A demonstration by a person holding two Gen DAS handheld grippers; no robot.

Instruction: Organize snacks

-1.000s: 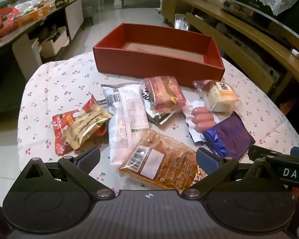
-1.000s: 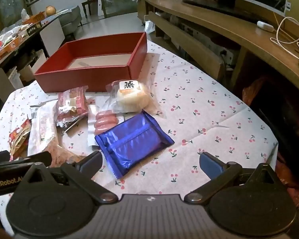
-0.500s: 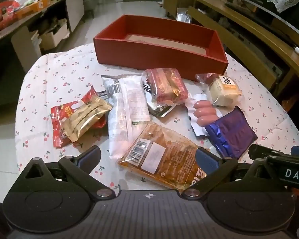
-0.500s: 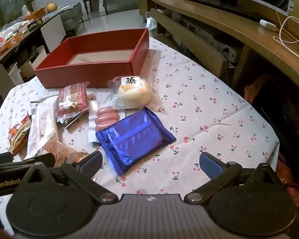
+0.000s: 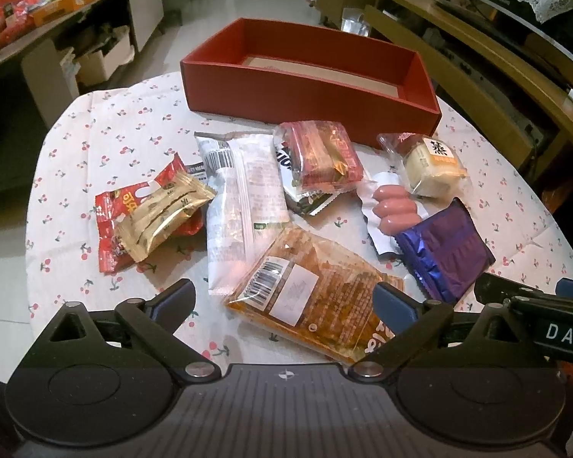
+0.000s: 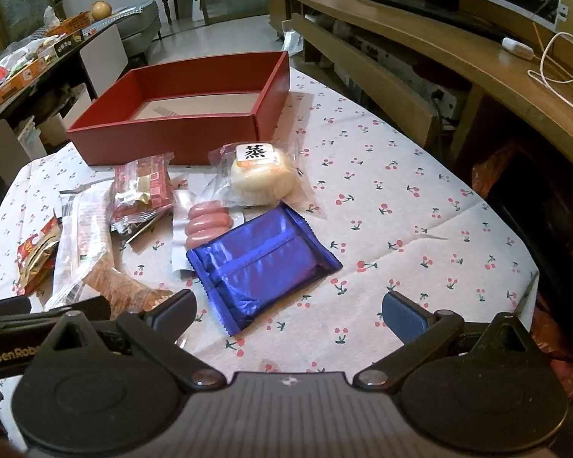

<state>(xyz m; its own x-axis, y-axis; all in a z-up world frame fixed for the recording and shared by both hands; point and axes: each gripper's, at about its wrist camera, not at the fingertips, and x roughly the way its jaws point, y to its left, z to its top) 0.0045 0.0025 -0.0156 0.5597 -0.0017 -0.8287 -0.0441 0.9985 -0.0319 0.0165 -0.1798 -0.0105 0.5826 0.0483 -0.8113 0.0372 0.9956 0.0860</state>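
At the bottom of each wrist view, the left gripper (image 5: 282,299) and right gripper (image 6: 288,309) hang with jaws spread wide, holding nothing. Just beyond lie a flat orange barcoded snack packet (image 5: 309,297) at lower centre and a shiny blue foil packet (image 6: 261,261). Mid-frame sit pink sausages (image 6: 206,223) and a wrapped pale round bun (image 6: 259,175). Farthest, upper centre, stands the open red cardboard box (image 5: 309,93) on the cherry-print tablecloth (image 6: 401,198).

An open red box (image 5: 309,93) sits empty at the worktop's far edge. Before it lie loose snack packets: a blue foil pack (image 6: 261,263) near the front edge, sausages (image 6: 206,223), a steamed bun (image 6: 259,173), an orange pack (image 5: 313,295).
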